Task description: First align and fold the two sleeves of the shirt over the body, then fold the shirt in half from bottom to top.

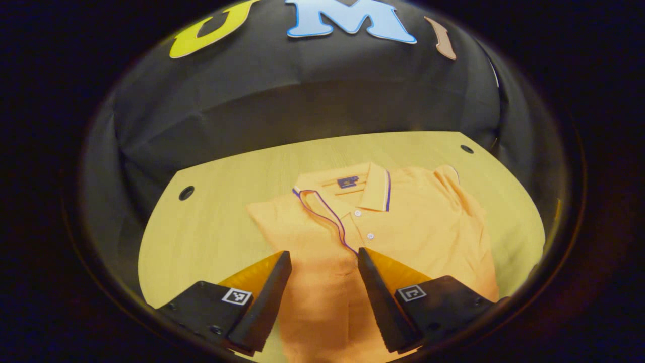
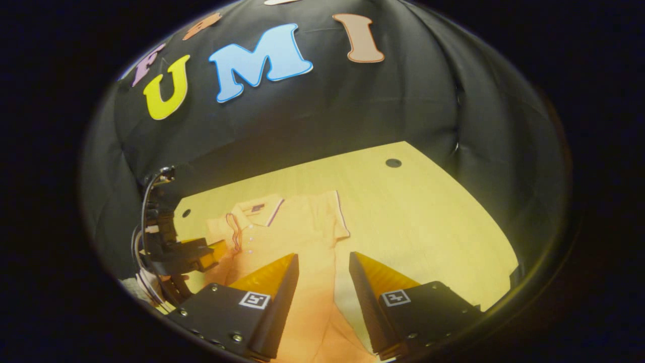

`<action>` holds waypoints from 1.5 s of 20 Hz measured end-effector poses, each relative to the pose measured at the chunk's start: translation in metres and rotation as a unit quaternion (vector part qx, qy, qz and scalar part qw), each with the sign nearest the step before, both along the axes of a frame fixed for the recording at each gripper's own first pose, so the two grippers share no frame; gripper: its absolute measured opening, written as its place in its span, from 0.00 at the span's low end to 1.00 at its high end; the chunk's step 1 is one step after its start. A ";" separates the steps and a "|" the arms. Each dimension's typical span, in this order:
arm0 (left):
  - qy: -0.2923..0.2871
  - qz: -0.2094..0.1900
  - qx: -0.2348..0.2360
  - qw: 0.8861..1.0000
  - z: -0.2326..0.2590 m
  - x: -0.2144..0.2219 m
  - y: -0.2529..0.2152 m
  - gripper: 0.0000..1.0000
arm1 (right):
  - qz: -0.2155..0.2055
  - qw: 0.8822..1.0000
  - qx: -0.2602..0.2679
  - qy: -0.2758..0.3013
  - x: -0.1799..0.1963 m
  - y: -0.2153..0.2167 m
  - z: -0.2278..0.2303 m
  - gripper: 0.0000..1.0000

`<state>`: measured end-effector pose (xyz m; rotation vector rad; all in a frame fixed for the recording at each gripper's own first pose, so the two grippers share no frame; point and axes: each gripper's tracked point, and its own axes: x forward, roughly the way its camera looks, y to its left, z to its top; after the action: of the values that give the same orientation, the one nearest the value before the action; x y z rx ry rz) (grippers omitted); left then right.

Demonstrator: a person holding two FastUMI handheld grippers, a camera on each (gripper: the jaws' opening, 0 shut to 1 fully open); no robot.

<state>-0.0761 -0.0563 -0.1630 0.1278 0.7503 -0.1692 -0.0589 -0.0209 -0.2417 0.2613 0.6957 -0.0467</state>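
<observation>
A: Where is the shirt [image 1: 383, 227]?

B: Flat on the wooden bench [image 1: 211, 222], collar toward the booth wall, sleeves lying over the body.

A: And the left gripper [image 1: 322, 262]?

B: Released, fingers spread above the shirt's placket, holding nothing.

A: The right gripper [image 2: 322, 264]?

B: Also released, hovering over the shirt's right edge.

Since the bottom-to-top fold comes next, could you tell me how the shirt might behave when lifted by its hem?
The shirt lies flat in soft wrinkled layers, so it is probably floppy and would sag. The folded-in sleeve may slip open.
</observation>
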 end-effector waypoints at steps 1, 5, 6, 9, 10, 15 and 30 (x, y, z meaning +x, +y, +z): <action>0.003 0.003 0.002 1.000 -0.001 -0.013 0.009 0.92 | 0.005 1.000 0.000 0.008 -0.005 0.001 -0.006 0.66; 0.026 0.022 0.022 0.999 -0.009 -0.078 0.050 0.89 | 0.023 0.998 0.009 0.052 -0.028 0.005 -0.036 0.70; 0.035 0.026 0.019 0.999 -0.012 -0.096 0.056 0.92 | 0.028 0.998 0.007 0.061 -0.035 0.005 -0.042 0.71; 0.075 0.028 -0.001 0.997 -0.021 -0.151 0.065 0.92 | 0.047 0.994 -0.009 0.099 -0.059 0.003 -0.063 0.71; 0.084 0.032 -0.002 0.996 -0.024 -0.167 0.069 0.91 | 0.052 0.992 -0.013 0.112 -0.069 0.002 -0.070 0.71; 0.131 0.038 -0.019 0.990 -0.035 -0.238 0.066 0.97 | 0.080 0.979 -0.008 0.186 -0.115 0.010 -0.104 0.71; 0.235 0.046 0.041 0.970 -0.063 -0.335 0.074 0.96 | 0.140 0.931 -0.037 0.336 -0.210 0.029 -0.156 0.71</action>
<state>-0.4111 0.0172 -0.2265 0.1336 1.2345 -0.0795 -0.2684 0.0076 -0.3974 0.0629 1.4067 0.1170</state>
